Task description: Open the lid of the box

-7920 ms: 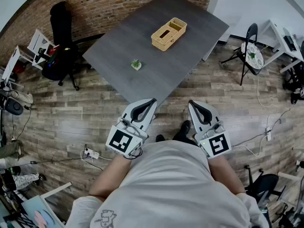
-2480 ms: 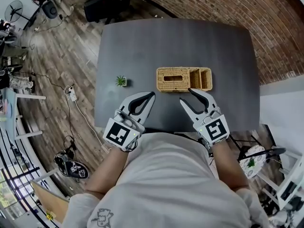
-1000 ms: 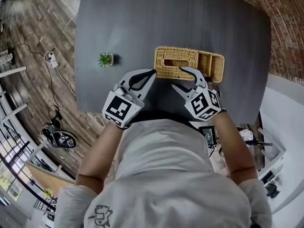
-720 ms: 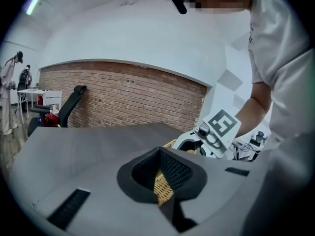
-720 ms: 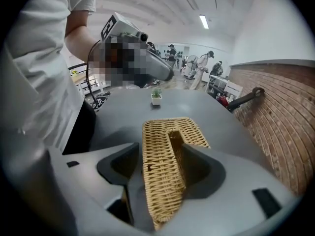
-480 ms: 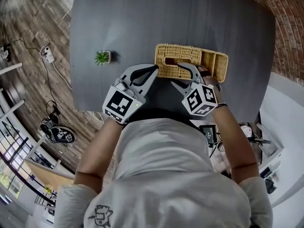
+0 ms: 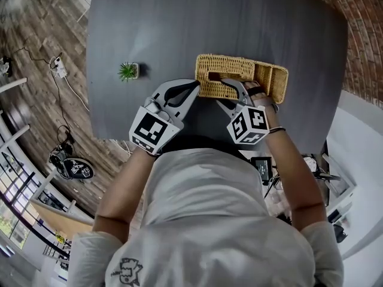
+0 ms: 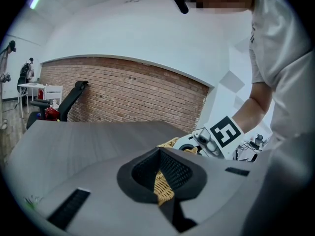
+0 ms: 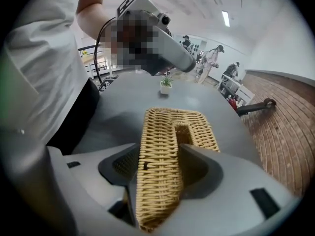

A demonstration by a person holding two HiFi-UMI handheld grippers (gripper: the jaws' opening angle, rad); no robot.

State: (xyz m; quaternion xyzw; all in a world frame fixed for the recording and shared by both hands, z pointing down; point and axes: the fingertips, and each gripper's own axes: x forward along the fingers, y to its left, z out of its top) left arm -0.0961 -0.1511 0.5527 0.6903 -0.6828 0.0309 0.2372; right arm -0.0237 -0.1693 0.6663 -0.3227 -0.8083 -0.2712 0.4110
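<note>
A wicker box [image 7: 266,79] lies on the dark grey table [image 7: 179,23], its slotted lid [image 7: 224,69] over the left part. My right gripper [image 7: 229,94] points steeply down over the lid's near edge. In the right gripper view the lid's near strip [image 9: 160,176] fills the gap of the right gripper [image 9: 160,149]: one jaw stands outside the front wall, the other in the slot, both touching wicker. Its jaws have just been closing. My left gripper [image 7: 192,86] is shut, holds nothing, and rests at the box's near left corner; wicker [image 8: 162,191] shows through its hollow.
A small potted plant [image 7: 128,72] stands on the table left of the box. The box's right end is an open compartment. The table's near edge runs just under both grippers. Brick wall at the far right, wooden floor with cables at the left.
The right gripper has sunk onto the lid's near edge and rolled, so its marker cube now faces up. The left gripper's tip has crept a little closer to the box's left corner.
</note>
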